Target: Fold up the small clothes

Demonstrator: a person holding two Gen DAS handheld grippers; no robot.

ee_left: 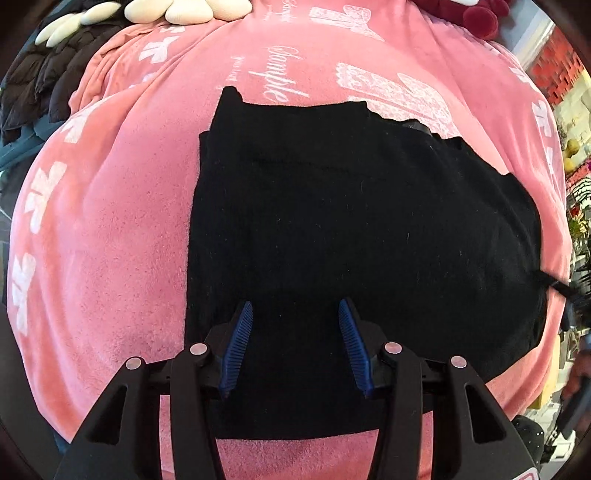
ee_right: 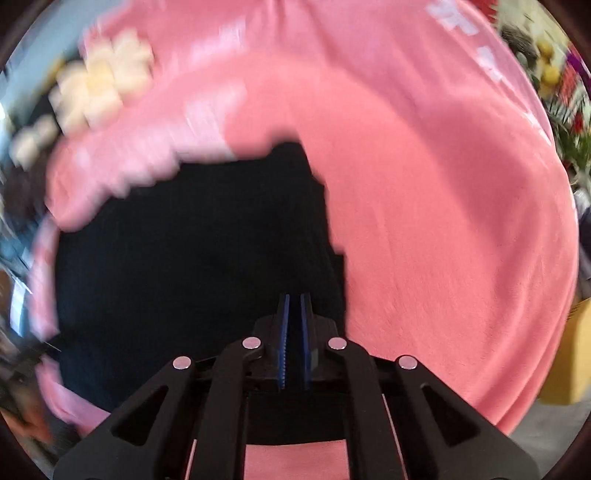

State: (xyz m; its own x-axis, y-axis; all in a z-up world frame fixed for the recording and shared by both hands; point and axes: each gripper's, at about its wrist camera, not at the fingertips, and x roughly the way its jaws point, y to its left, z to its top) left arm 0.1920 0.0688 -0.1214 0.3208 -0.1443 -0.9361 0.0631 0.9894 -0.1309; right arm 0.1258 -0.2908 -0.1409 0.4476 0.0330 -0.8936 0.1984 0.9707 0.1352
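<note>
A black garment (ee_left: 351,229) lies flat, partly folded, on a pink blanket (ee_left: 110,221). My left gripper (ee_left: 295,314) is open, its blue pads (ee_left: 242,332) hovering over the garment's near edge, holding nothing. In the right wrist view, which is blurred by motion, the same black garment (ee_right: 192,266) fills the left middle. My right gripper (ee_right: 294,306) has its blue pads nearly together over the garment's right edge; no cloth shows between them.
The pink blanket (ee_right: 443,240) with white print covers the whole surface. A cream flower-shaped cushion (ee_left: 184,9) and a black quilted jacket (ee_left: 44,81) lie at the far left. A dark red plush (ee_left: 480,16) sits at the far right.
</note>
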